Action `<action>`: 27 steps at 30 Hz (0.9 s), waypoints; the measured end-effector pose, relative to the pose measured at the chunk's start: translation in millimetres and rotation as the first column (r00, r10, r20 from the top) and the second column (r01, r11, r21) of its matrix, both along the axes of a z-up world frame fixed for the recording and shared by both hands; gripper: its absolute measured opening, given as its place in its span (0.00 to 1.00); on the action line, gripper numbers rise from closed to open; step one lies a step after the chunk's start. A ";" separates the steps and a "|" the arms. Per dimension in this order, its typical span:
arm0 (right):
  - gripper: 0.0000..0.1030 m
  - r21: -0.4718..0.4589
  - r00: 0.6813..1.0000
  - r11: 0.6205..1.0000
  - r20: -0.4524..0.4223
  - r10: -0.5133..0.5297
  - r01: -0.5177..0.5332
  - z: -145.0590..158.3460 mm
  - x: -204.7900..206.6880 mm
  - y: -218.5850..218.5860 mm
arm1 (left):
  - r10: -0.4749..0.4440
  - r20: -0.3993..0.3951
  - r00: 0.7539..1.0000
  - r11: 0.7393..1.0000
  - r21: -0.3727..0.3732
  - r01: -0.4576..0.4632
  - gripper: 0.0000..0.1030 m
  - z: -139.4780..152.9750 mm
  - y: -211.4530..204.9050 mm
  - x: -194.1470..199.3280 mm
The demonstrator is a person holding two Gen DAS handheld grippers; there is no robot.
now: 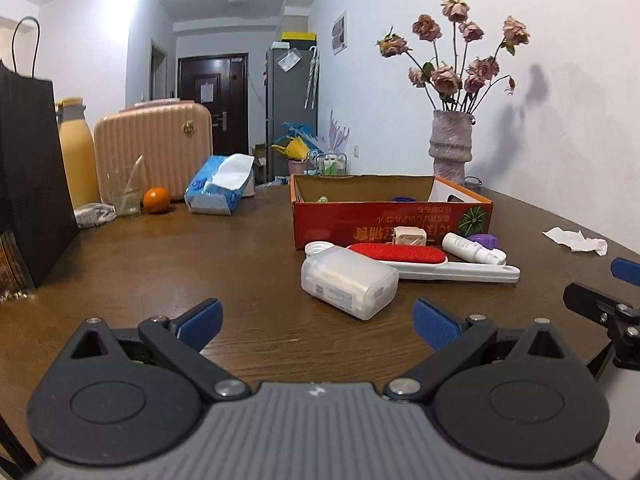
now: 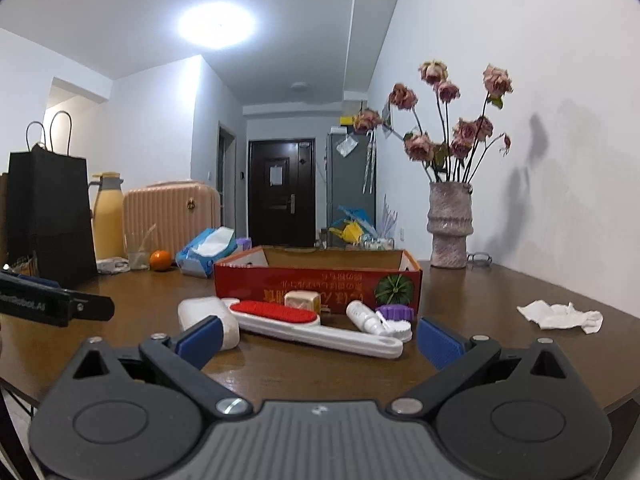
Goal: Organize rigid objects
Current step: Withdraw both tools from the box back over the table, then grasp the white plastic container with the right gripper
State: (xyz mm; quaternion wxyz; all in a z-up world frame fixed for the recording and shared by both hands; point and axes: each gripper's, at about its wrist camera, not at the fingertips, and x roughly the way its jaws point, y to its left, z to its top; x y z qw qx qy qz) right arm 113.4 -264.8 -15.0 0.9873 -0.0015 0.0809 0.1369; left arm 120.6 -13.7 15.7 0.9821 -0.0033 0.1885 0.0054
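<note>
Dark brown wood is spreading under everything, a table (image 1: pixel 168 248) in a white-walled room with a door far behind. On it, just in front of the red cardboard box (image 1: pixel 392 216), the loose things are lying in a huddle: a white plastic case (image 1: pixel 349 282) nearest the left gripper (image 1: pixel 318 320), a lint brush (image 2: pixel 316 326) with a red pad and long white handle, a small cream block (image 2: pixel 302 301), a small white spray bottle (image 2: pixel 366 317) and a purple toothed piece (image 2: pixel 395 313).

All of these are looking stiff and light. The case is looking smooth and a little slippery; I would be taking it across its narrow sides, mid-body, since its rounded corners could be squirting out of the jaws. The brush is long, so gripping the handle close to the pad should be keeping it from tipping; the far handle end would be levering it down. The bottle is round and could be rolling, so it is wanting a grip across the body.

Both pairs of jaws are standing spread wide and holding nothing, the left gripper facing the case, the right gripper (image 2: pixel 318 338) hovering low before the brush handle.

Further out, a tissue pack (image 1: pixel 220 184), an orange (image 1: pixel 157 199), a pink suitcase (image 1: pixel 154 148), a black paper bag (image 1: pixel 28 168), a vase of dried roses (image 1: pixel 451 148) and a crumpled tissue (image 1: pixel 576 240) are sitting well apart from the work.
</note>
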 end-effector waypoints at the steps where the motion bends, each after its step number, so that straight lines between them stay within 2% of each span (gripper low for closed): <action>1: 1.00 0.005 1.000 1.000 -0.006 0.001 -0.001 -0.6 2.9 -0.8 | 0.000 -0.003 1.000 1.000 -0.005 0.000 1.00 -1.8 0.3 2.8; 6: 1.00 0.015 0.999 1.000 -0.043 0.007 -0.007 -0.5 19.6 -1.9 | -0.007 -0.026 1.000 1.000 -0.018 0.006 1.00 -4.7 -1.8 18.5; 10: 0.97 0.030 0.993 0.998 -0.108 0.049 -0.046 2.2 43.0 0.0 | -0.020 -0.048 0.999 0.998 -0.068 0.016 1.00 -6.8 3.0 39.4; 13: 0.88 0.075 0.982 0.995 -0.173 0.074 -0.062 4.0 71.5 3.8 | -0.022 -0.072 0.997 0.996 -0.090 0.015 1.00 -9.5 7.4 65.1; 16: 0.78 0.125 0.966 0.989 -0.234 0.112 -0.084 4.7 98.9 9.3 | -0.027 -0.043 0.999 0.996 -0.090 0.023 1.00 -7.5 15.7 93.4; 18: 0.75 0.172 0.950 0.980 -0.275 0.146 -0.101 2.6 114.1 15.0 | -0.039 -0.038 0.999 0.994 -0.100 0.035 1.00 -7.5 26.1 116.8; 20: 0.68 0.229 0.927 0.964 -0.314 0.204 -0.134 -3.4 126.7 23.6 | -0.054 -0.113 0.992 0.990 -0.136 0.039 0.99 -8.9 39.6 146.9; 21: 0.63 0.245 0.914 0.956 -0.328 0.239 -0.162 -6.4 131.1 30.5 | -0.079 -0.146 0.986 0.981 -0.184 0.052 0.94 -11.7 48.9 161.8; 22: 0.53 0.251 0.900 0.949 -0.340 0.273 -0.193 -10.2 135.1 39.2 | -0.102 -0.161 0.982 0.971 -0.232 0.062 0.90 -14.7 56.8 172.0; 23: 0.49 0.248 0.892 0.945 -0.347 0.290 -0.211 -12.9 137.7 46.8 | -0.122 -0.182 0.976 0.958 -0.280 0.068 0.81 -18.0 63.9 182.2; 25: 0.49 0.226 0.884 0.944 -0.350 0.310 -0.242 -17.0 141.8 63.1 | -0.181 -0.222 0.958 0.923 -0.374 0.088 0.70 -27.0 75.9 199.2; 27: 0.49 0.217 0.875 0.941 -0.360 0.324 -0.259 -20.1 147.2 74.8 | -0.232 -0.229 0.945 0.884 -0.455 0.107 0.63 -34.9 83.7 206.1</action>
